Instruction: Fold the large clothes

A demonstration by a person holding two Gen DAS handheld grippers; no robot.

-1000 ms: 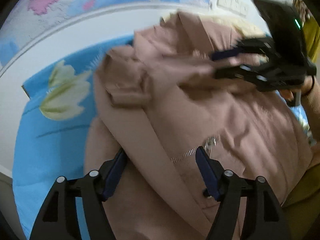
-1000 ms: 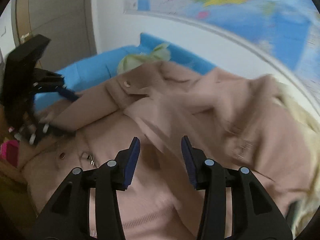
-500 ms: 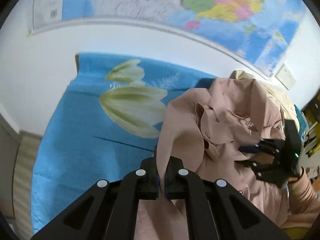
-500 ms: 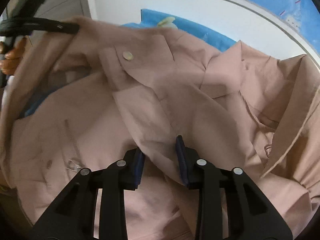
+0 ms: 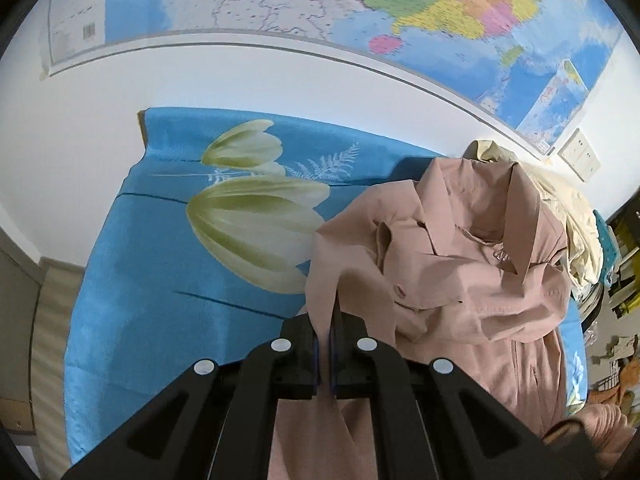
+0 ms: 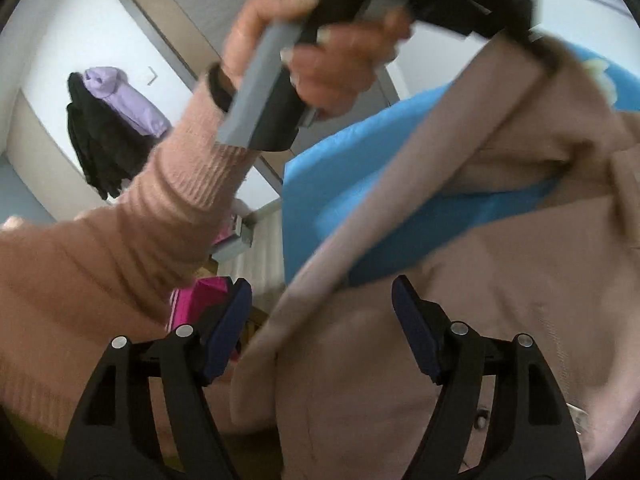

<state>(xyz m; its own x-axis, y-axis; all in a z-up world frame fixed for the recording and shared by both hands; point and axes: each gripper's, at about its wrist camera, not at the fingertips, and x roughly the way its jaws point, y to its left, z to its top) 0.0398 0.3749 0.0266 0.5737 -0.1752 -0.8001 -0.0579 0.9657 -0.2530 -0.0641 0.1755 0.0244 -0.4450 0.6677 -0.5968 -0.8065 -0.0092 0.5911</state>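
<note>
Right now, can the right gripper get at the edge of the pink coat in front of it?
Probably yes: the right gripper is opening, and the pink coat edge lies just ahead, nothing blocking it.

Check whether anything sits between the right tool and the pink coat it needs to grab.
Nothing visible blocks it. The right tool has its jaws opening, with a fold of the pink coat already lying between them, pads not yet pressing. The left tool is shut on another edge of the coat, off to the side.

A home bedroom: a blue bedsheet printed with pale green tulips [image 5: 168,280], a large coloured wall map [image 5: 400,20], and dark and lilac coats hung on the wall [image 6: 108,128]
</note>
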